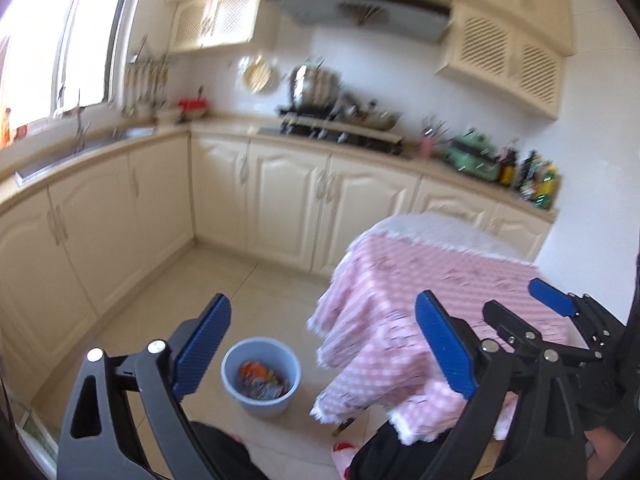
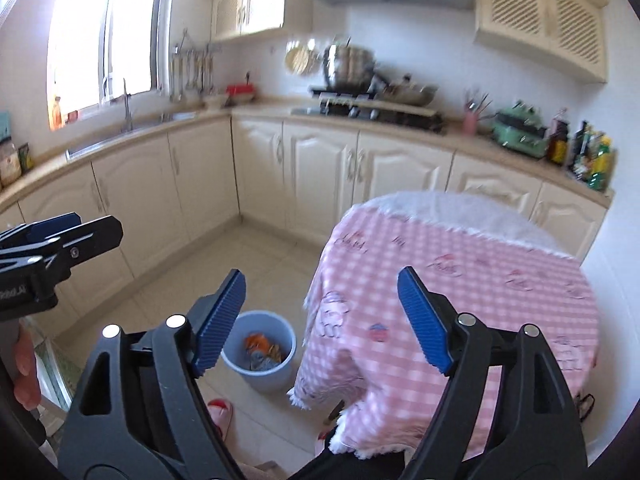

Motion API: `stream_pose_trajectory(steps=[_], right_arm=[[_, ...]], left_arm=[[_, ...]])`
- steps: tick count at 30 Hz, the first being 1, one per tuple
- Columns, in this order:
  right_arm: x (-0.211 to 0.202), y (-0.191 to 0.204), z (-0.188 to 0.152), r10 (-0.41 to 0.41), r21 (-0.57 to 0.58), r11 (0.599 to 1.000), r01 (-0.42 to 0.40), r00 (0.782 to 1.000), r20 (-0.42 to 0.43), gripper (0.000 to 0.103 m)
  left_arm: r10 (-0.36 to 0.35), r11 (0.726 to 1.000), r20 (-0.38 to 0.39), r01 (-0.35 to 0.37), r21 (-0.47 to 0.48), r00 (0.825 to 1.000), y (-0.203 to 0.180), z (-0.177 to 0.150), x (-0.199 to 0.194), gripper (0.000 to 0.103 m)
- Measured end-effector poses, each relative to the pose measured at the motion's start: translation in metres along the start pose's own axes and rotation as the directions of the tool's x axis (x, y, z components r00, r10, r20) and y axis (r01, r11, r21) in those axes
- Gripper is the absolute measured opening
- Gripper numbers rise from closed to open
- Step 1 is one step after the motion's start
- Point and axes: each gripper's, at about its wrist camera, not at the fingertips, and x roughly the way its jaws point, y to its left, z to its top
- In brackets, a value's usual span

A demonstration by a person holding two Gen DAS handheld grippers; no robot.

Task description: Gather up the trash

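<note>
Left wrist view, read left to right: the left gripper has its blue pads spread with nothing between them, the pale blue trash bin stands on the floor tiles holding orange and grey wrappers, and the pink checked tablecloth drapes the table, with the right gripper above it. In the right wrist view that gripper is likewise spread and empty. The cloth top looks bare, so collecting seems finished. One risk: a swinging gripper could snag the hanging cloth. Only the right wrist view shows the hand and the jars at the counter's left end.
</note>
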Motion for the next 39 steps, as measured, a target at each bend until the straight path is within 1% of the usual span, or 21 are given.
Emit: stream_pose_trajectory(steps=[1, 5, 8, 11, 14, 18, 23, 29, 39], right_arm=[[-0.013, -0.002, 0.001, -0.01, 0.001, 1.0, 0.01, 1.0, 0.017, 0.08], [-0.06, -0.011, 0.007, -0.05, 0.006, 0.999, 0.049, 0.994, 0.098, 0.082], [-0.088, -0.019, 0.01, -0.082, 0.016, 0.997, 0.08, 0.984, 0.158, 0.084], [-0.113, -0.02, 0.013, -0.117, 0.017, 0.993, 0.117, 0.968, 0.223, 0.087], [-0.128, -0.022, 0.015, -0.146, 0.005, 0.989, 0.15, 0.953, 0.265, 0.088], [-0.137, -0.02, 0.015, -0.141, -0.003, 0.989, 0.149, 0.947, 0.289, 0.089], [-0.14, -0.022, 0.013, -0.139, -0.001, 0.989, 0.146, 0.947, 0.291, 0.089], [-0.139, -0.024, 0.011, -0.147, 0.0, 0.988, 0.154, 0.946, 0.29, 0.089], [-0.136, -0.022, 0.01, -0.127, -0.002, 0.991, 0.133, 0.951, 0.281, 0.09]], left_arm=[[-0.012, 1.0, 0.028, 0.011, 0.017, 1.0, -0.007, 0.003, -0.013, 0.092], [-0.022, 0.997, 0.125, 0.013, 0.074, 0.992, -0.031, 0.009, -0.053, 0.092], [-0.024, 0.997, 0.212, 0.008, 0.076, 0.977, -0.041, 0.012, -0.084, 0.092], [-0.02, 0.997, 0.243, 0.001, 0.074, 0.97, -0.049, 0.014, -0.1, 0.093], [-0.003, 0.996, 0.253, -0.018, 0.082, 0.967, -0.056, 0.014, -0.11, 0.093], [0.013, 0.994, 0.275, -0.042, 0.1, 0.961, -0.062, 0.013, -0.117, 0.093], [0.018, 0.993, 0.288, -0.049, 0.103, 0.957, -0.064, 0.013, -0.121, 0.093], [0.018, 0.994, 0.28, -0.048, 0.098, 0.96, -0.064, 0.013, -0.119, 0.093], [0.033, 0.993, 0.294, -0.063, 0.095, 0.955, -0.062, 0.012, -0.121, 0.093]])
